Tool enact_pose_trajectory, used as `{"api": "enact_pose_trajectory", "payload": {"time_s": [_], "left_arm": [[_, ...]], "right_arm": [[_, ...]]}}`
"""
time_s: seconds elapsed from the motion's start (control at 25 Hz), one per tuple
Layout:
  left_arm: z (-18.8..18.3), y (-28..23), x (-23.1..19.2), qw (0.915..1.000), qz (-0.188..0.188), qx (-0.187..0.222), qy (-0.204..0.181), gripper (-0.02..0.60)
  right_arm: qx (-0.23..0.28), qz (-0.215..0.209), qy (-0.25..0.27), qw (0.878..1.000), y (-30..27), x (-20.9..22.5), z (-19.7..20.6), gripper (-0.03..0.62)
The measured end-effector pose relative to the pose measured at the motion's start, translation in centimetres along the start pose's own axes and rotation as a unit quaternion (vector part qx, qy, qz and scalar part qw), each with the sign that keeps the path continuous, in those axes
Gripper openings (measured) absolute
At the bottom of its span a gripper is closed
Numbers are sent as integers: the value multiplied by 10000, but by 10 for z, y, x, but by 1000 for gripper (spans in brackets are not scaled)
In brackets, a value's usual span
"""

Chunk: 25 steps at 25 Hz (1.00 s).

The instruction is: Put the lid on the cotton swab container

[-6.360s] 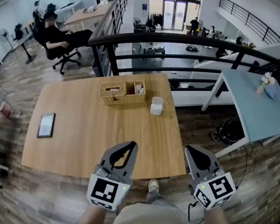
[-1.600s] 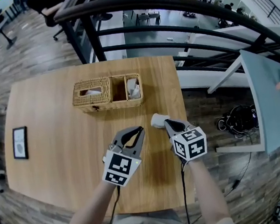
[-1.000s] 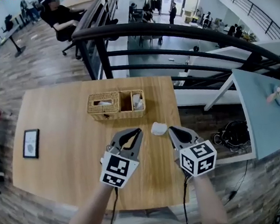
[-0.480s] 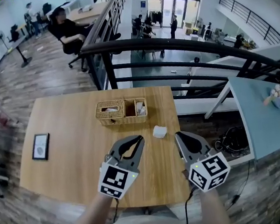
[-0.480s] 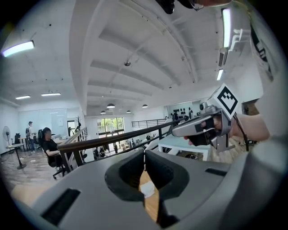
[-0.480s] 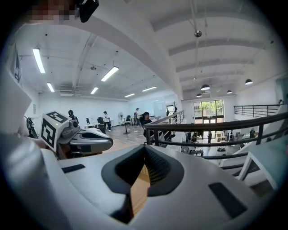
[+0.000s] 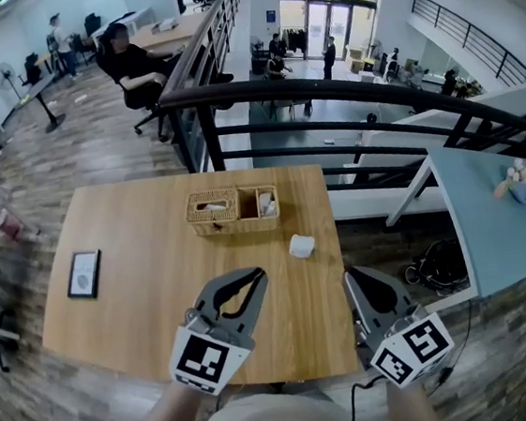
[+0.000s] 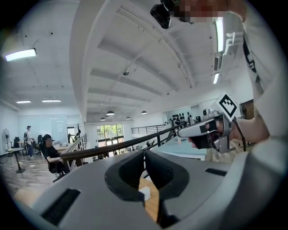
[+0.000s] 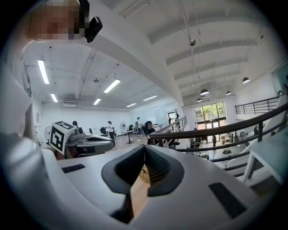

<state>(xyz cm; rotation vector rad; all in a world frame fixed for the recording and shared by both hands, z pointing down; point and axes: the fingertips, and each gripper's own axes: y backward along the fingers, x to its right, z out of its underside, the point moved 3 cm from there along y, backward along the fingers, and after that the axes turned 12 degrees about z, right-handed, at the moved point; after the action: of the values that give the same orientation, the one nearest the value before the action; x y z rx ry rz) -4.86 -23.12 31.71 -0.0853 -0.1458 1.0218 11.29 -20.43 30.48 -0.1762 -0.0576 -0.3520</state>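
Observation:
The cotton swab container [image 7: 301,245] is a small white box on the wooden table [image 7: 150,293], near its right edge. I see no separate lid beside it. Both grippers hover over the table's near edge, well short of the box. My left gripper [image 7: 257,274] is shut with nothing in it, below and left of the box. The right gripper [image 7: 353,277] is shut and holds nothing too, below and right of it. In the left gripper view the box [image 8: 145,193] shows through the loop under the closed tips [image 8: 144,153].
A wicker basket [image 7: 233,208] with two compartments stands behind the box. A small picture frame [image 7: 85,273] lies at the table's left. A black railing [image 7: 345,101] runs past the far edge, and a light blue table [image 7: 490,217] stands to the right.
Both grippers have drawn back from the white box toward the table's near edge; the right one was at the box 1.6 s ago. The head view has pulled back too.

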Motion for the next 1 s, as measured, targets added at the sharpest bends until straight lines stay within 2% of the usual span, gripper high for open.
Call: {"api": "enact_pose_trajectory", "payload": {"time_s": [0.32,1.0], "left_arm": [[22,14,12,9996,-27,-180,207,28],[26,18,9,9994,-147,-275,175,28]], "right_arm": [[-202,20,238,9995,17,-13,6,25],[-456,122,457,9978,8,-10,23,25]]}}
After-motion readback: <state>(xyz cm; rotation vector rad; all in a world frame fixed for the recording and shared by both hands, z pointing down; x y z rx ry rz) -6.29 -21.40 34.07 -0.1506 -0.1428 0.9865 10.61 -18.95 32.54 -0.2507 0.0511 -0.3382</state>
